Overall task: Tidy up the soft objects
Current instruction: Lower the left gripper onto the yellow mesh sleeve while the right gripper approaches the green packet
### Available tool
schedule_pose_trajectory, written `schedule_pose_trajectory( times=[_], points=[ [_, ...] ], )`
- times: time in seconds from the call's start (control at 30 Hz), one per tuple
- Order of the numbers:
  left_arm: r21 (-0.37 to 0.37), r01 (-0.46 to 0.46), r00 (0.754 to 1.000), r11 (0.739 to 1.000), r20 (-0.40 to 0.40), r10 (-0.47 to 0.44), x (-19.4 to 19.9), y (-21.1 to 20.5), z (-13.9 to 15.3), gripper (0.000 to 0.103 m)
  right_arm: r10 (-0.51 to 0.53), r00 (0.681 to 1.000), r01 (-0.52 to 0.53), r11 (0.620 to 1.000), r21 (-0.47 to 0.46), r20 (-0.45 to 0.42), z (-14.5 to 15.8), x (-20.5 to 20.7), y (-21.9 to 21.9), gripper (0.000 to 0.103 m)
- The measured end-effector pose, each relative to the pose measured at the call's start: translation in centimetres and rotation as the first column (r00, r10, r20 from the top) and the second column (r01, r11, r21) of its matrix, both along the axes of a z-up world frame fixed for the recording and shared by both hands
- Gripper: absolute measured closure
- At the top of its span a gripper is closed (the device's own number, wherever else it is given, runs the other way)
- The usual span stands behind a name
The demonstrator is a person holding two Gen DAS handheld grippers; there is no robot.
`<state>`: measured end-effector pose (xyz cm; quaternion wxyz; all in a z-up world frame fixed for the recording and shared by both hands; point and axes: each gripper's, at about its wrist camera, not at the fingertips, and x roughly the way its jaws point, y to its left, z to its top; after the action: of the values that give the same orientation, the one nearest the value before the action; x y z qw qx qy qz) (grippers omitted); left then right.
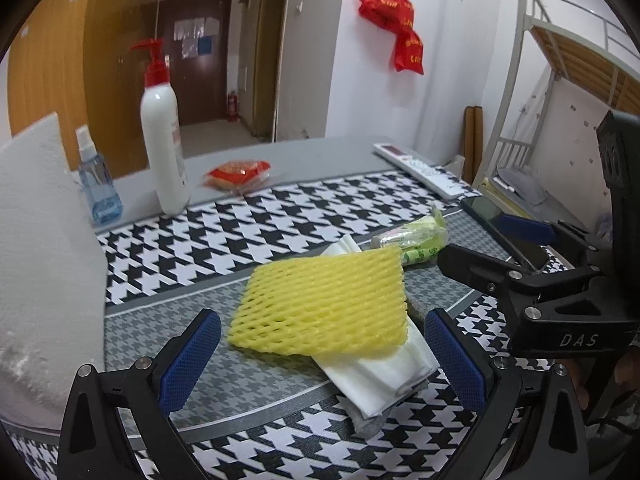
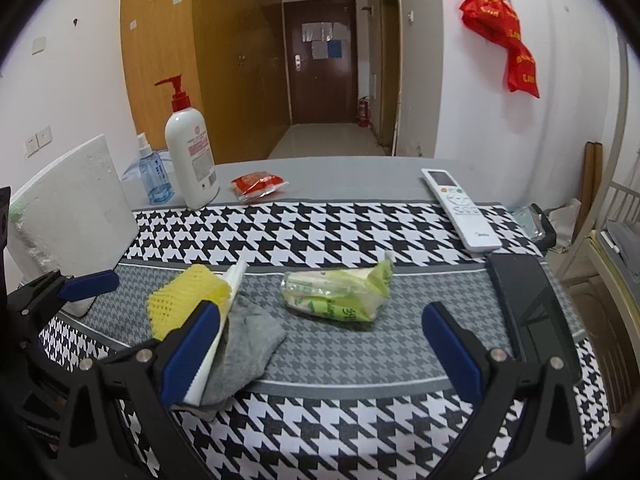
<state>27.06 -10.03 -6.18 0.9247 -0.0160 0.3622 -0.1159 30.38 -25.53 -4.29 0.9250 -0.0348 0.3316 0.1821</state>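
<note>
Both jaws stand spread, holding nothing. We see the yellow foam net on the white folded cloth; only the right wrist view shows the grey sock beneath, beside the green packet. The mat lies free in front.

Foam block crowding left edge

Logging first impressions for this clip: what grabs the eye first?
The yellow foam net stands out, lying on a folded white cloth over a grey sock mid-table. The green tissue pack lies to its right. Both grippers hover open, the left gripper straddling the stack.
</note>
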Motion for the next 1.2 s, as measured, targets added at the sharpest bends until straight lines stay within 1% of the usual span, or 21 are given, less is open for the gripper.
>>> schedule_pose_trajectory(
  times=[0.1,0.27,0.33,0.4,0.5,0.53,0.57,0.63,0.7,0.77,0.8,0.9,0.93,1.0,1.07,1.2],
  points=[
    [0.005,-0.025,1.000,1.000,-0.016,0.025,0.7,0.0,-0.3,0.001,0.014,1.000,-0.014,1.000,-0.010,-0.020,-0.1,1.1,0.3,0.001],
    [0.006,-0.016,0.999,1.000,-0.035,0.016,1.4,-0.1,-0.8,0.002,0.027,0.998,-0.028,1.000,-0.006,-0.055,-0.6,2.4,0.3,0.001],
    [-0.012,-0.001,0.999,1.000,-0.048,0.001,1.7,0.0,-1.2,0.009,0.026,0.997,-0.027,1.000,-0.013,-0.068,-0.8,2.7,0.3,0.001],
    [-0.013,0.003,0.998,1.000,-0.060,-0.003,1.9,0.0,-1.5,0.012,0.032,0.997,-0.033,0.999,-0.015,-0.072,-1.0,2.9,0.4,0.001],
    [-0.019,0.010,0.997,1.000,-0.072,-0.012,2.1,0.1,-1.9,0.027,0.039,0.996,-0.041,0.999,-0.027,-0.079,-1.3,3.2,0.7,0.001],
    [-0.026,0.012,0.997,1.000,-0.075,-0.014,2.2,0.2,-2.0,0.028,0.041,0.996,-0.044,0.999,-0.032,-0.081,-1.4,3.4,0.8,0.001],
    [-0.026,0.009,0.997,1.000,-0.074,-0.011,2.2,0.2,-2.0,0.029,0.043,0.996,-0.046,0.998,-0.034,-0.083,-1.4,3.4,0.8,0.001],
    [-0.025,0.009,0.997,1.000,-0.077,-0.011,2.3,0.3,-2.1,0.039,0.052,0.995,-0.055,0.998,-0.032,-0.088,-1.6,3.7,1.1,0.001],
    [-0.034,0.009,0.996,0.999,-0.084,-0.011,2.4,0.4,-2.2,0.044,0.054,0.994,-0.058,0.998,-0.037,-0.098,-1.8,4.0,1.3,0.001],
    [-0.040,0.002,0.996,0.999,-0.087,-0.005,2.5,0.6,-2.2,0.051,0.056,0.993,-0.060,0.997,-0.041,-0.103,-1.9,4.2,1.5,0.001],
    [-0.042,-0.004,0.996,0.999,-0.089,0.000,2.5,0.7,-2.3,0.057,0.059,0.993,-0.063,0.997,-0.042,-0.104,-1.8,4.3,1.5,0.001],
    [-0.051,-0.019,0.995,0.999,-0.099,0.013,2.5,1.3,-2.3,0.063,0.058,0.993,-0.063,0.997,-0.042,-0.102,-1.7,4.4,1.5,0.001],
    [-0.050,-0.024,0.994,0.998,-0.106,0.018,2.5,1.5,-2.3,0.068,0.058,0.993,-0.063,0.997,-0.041,-0.104,-1.7,4.5,1.5,0.001],
    [-0.060,-0.030,0.994,0.998,-0.104,0.024,2.2,1.9,-2.1,0.069,0.057,0.992,-0.063,0.997,-0.047,-0.114,-1.9,4.9,1.6,0.001],
    [-0.063,-0.038,0.995,0.997,-0.094,0.032,2.0,2.2,-1.9,0.072,0.054,0.991,-0.061,0.997,-0.056,-0.122,-2.0,5.1,1.8,0.001],
    [-0.048,-0.056,0.995,0.997,-0.079,0.052,1.6,2.7,-1.5,0.073,0.050,0.989,-0.060,0.996,-0.067,-0.137,-2.5,5.6,1.9,0.001]
  ],
)
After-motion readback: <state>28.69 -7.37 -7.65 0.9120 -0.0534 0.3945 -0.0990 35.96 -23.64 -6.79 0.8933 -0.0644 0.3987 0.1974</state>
